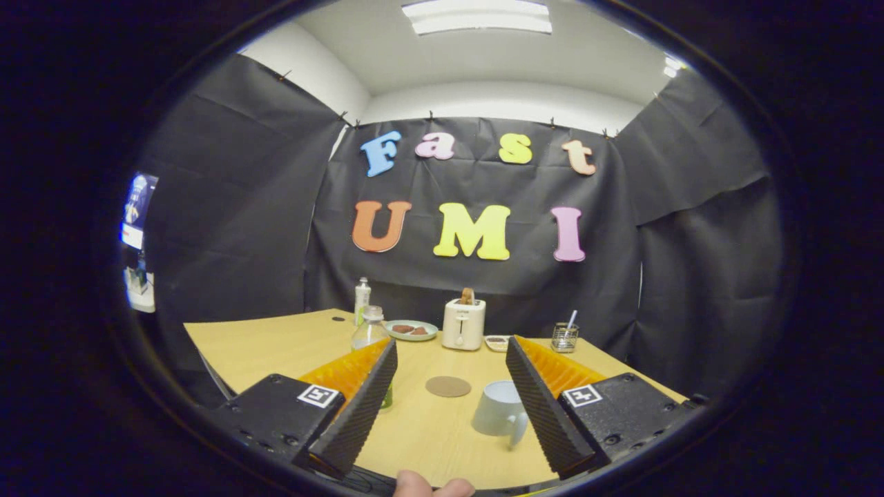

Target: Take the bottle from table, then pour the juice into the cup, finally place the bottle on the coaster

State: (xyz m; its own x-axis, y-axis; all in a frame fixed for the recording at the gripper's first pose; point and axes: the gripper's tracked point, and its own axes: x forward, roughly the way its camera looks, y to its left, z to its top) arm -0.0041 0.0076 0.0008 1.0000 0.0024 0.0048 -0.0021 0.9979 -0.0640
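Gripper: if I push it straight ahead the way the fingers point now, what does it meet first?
The gripper is open, with bare table between its fingers. Straight ahead, the round coaster lies flat; the toaster is likely the first upright thing. The bottle and cup sit off-line, though depth is unclear.

Black cloth walls (pixel 228 207) hang on three sides, pinned along the top edge. Above them white wall (pixel 504 103) and white ceiling (pixel 483 55) with a lit rectangular ceiling light panel (pixel 478 16). Light wood table (pixel 276 345) fills the booth floor area, back edge near the cloth.
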